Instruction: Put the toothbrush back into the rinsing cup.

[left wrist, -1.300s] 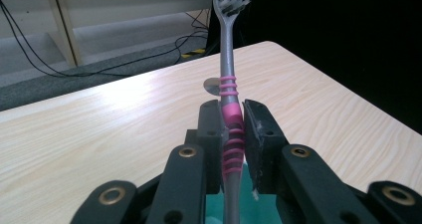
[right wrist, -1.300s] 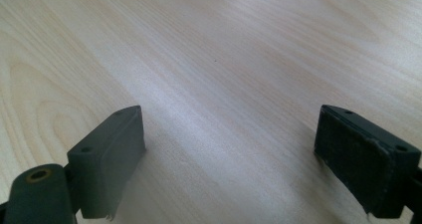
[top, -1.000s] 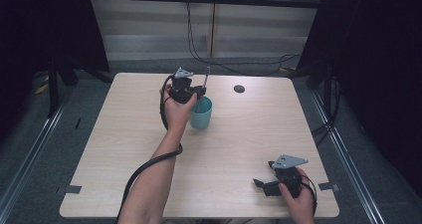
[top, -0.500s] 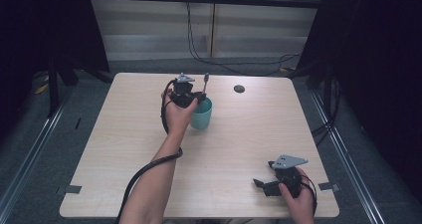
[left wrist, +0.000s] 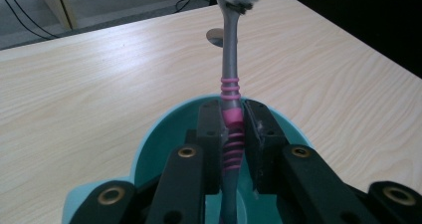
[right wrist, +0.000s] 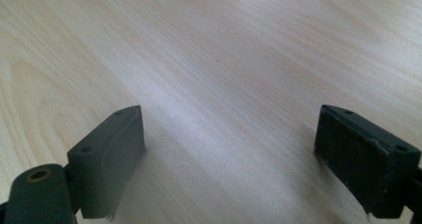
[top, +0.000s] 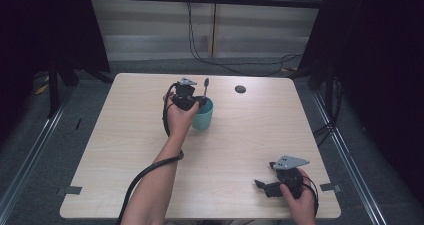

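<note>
Now: left gripper (left wrist: 233,129) clamps toothbrush (left wrist: 230,74) over cup (top: 203,116) (mid-table) | right gripper (right wrist: 231,154) jaws wide, near edge

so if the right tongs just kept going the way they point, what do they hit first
Probably nothing: the right tongs stand open over bare table, and the way ahead looks free as far as the right gripper view shows.

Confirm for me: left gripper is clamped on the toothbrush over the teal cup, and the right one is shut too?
Not quite. The right gripper is open: the right gripper view shows its jaws wide apart over bare table. The left gripper does clamp the toothbrush over the teal cup.
</note>
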Demonstrator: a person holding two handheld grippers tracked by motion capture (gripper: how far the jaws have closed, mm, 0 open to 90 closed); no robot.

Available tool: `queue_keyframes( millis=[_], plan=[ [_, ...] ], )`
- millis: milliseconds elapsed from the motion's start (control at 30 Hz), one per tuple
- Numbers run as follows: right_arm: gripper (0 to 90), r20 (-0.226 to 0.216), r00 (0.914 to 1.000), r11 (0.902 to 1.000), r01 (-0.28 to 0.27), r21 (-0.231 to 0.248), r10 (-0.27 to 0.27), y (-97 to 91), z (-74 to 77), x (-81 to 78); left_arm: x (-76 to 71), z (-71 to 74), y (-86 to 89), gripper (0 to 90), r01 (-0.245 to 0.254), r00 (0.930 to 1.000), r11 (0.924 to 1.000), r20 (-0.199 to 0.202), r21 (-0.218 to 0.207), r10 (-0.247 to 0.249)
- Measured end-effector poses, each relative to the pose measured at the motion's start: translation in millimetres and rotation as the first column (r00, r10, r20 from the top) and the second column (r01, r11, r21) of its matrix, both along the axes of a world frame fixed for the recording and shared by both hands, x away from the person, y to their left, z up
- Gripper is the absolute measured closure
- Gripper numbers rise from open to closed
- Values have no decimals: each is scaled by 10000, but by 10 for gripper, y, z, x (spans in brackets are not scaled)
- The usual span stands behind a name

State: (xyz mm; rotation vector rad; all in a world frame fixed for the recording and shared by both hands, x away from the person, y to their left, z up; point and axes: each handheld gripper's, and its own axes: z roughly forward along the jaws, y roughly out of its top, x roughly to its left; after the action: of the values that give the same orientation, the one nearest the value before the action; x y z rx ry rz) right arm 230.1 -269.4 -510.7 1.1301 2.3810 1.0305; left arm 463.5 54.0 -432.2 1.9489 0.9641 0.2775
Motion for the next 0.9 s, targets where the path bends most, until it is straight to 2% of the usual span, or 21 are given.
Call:
queue_keyframes(
  millis=[167,200,600,900],
  plan=[
    [118,6,10000,10000,3,-1,-3,0,0,0,5,-25,7,784,-44,9998,10000,-180,-34,43],
    [118,6,10000,10000,0,3,0,1,0,0,12,-29,16,784,35,9999,10000,-163,70,-34],
    [118,22,10000,10000,-15,0,15,1,-1,-1,25,-14,-7,770,135,9998,9999,-172,107,-134],
    [118,23,10000,10000,-13,5,13,1,-1,-1,12,-22,-7,714,113,9998,9997,-182,196,-109]
  ],
)
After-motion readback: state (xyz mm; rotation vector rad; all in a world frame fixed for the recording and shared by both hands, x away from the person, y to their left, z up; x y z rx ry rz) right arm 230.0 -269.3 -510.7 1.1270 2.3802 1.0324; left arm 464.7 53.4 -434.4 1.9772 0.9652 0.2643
